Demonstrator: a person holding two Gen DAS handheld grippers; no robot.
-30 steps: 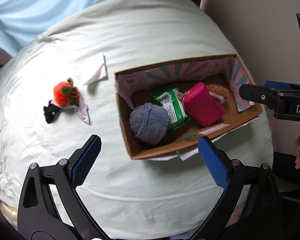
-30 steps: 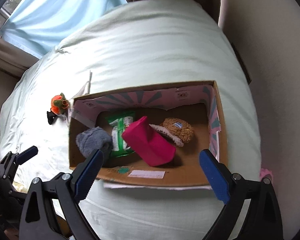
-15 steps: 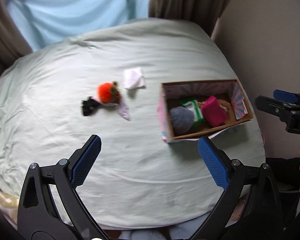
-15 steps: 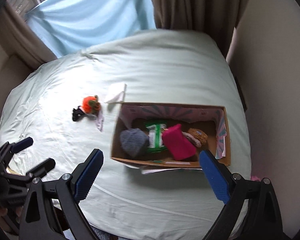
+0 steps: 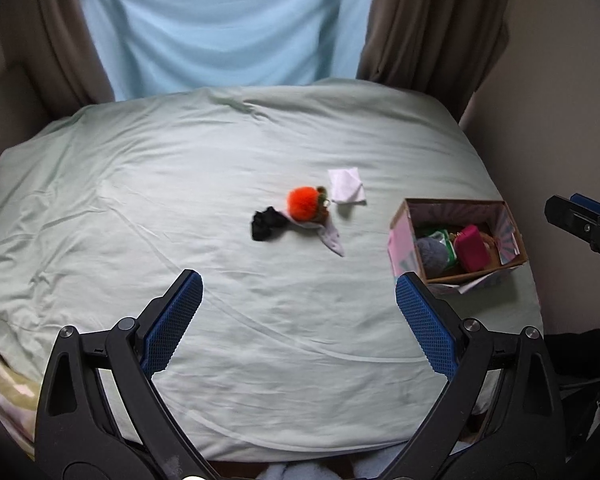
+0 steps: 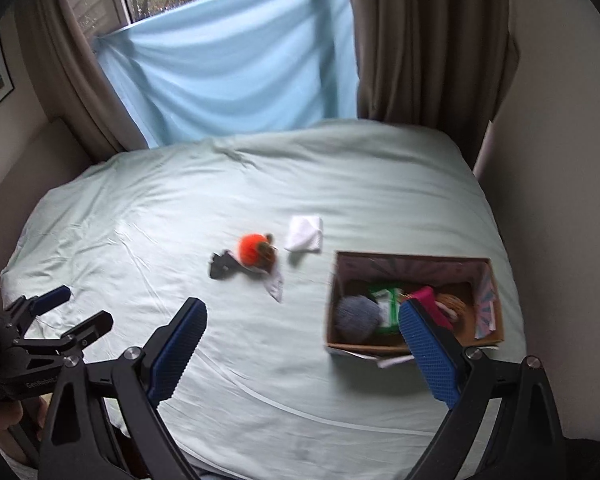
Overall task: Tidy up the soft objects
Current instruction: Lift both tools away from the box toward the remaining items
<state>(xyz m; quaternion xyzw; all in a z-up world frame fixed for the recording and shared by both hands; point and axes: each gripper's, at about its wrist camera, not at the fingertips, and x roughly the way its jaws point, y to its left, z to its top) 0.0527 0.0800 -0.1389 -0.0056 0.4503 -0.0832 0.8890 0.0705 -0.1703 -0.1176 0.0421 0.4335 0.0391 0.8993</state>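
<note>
- Your left tongs (image 5: 298, 316) are spread wide and hold nothing. Their pads (image 5: 172, 322) are blue and bumpy.
- Your right tongs (image 6: 304, 354) are spread wide too, and hold nothing.
- The bed (image 5: 180, 200) has a smooth, pale green sheet with soft wrinkles.
- In the middle of the bed lie a fluffy orange ball toy (image 5: 305, 201), a crumpled black cloth (image 5: 266, 223) touching it, and a flat white folded cloth (image 5: 346, 191) just beside it.
- The cardboard box (image 6: 416, 262) sits near the bed's right edge. Inside are a fuzzy grey ball (image 6: 358, 316), a shiny green packet (image 6: 388, 300) and a pink pouch (image 5: 472, 248).
- There is lots of bare sheet between your tongs and the toys.
</note>
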